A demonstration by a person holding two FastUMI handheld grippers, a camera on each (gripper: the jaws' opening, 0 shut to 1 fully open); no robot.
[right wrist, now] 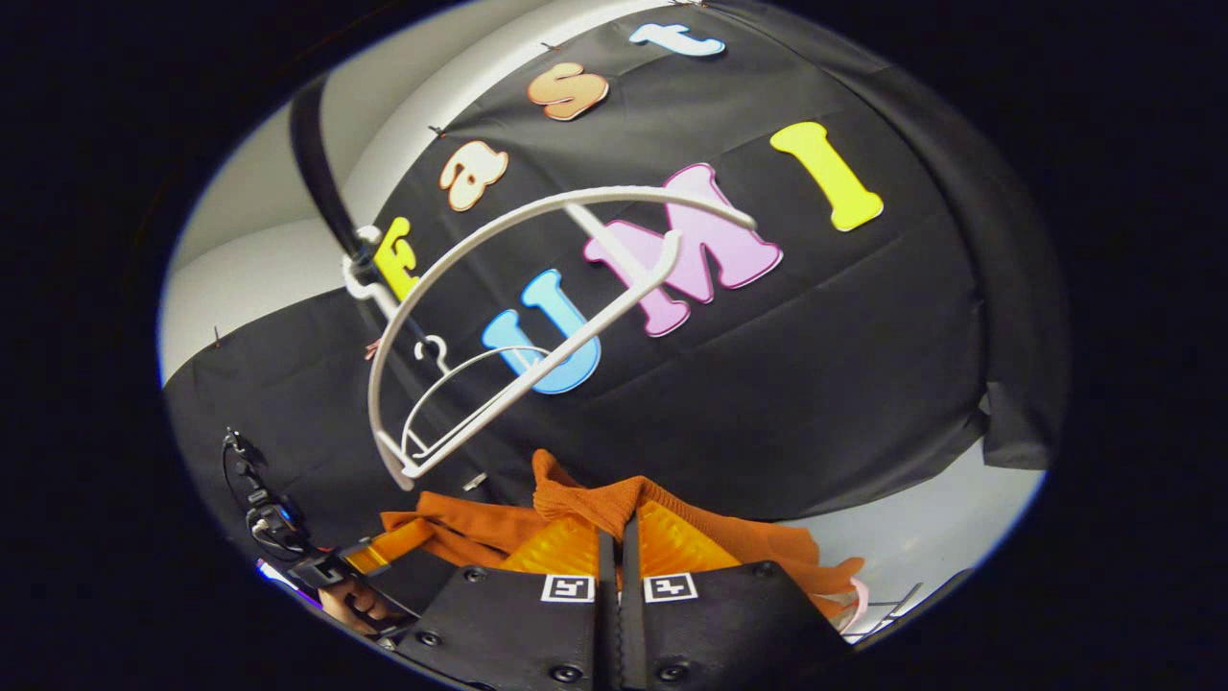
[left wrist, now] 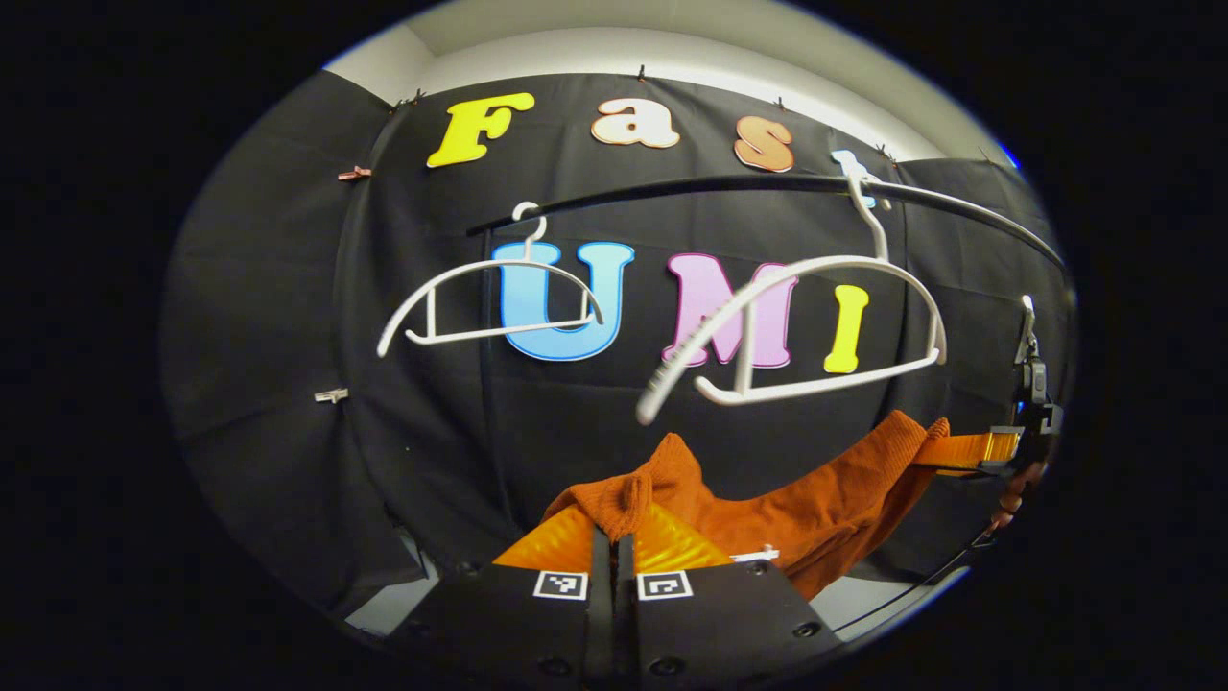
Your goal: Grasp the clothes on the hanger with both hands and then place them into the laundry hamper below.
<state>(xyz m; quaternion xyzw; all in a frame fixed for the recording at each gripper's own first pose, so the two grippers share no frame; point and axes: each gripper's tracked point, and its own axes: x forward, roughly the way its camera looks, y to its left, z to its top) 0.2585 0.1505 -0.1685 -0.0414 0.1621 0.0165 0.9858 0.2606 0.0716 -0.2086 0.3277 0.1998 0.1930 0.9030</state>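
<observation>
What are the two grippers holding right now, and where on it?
Both hold the orange garment. The left gripper pinches a bunched fold at one end, the right gripper a fold at the other; it hangs between them, off the white hanger.

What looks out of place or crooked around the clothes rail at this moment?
The nearer white hanger hangs tilted on the rail, one end dipping low, and it is bare. The orange garment is already off it, stretched between the left gripper and the right gripper. The farther hanger hangs about level.

Black cloth wall [left wrist: 288,384], white ceiling [left wrist: 672,38].
</observation>
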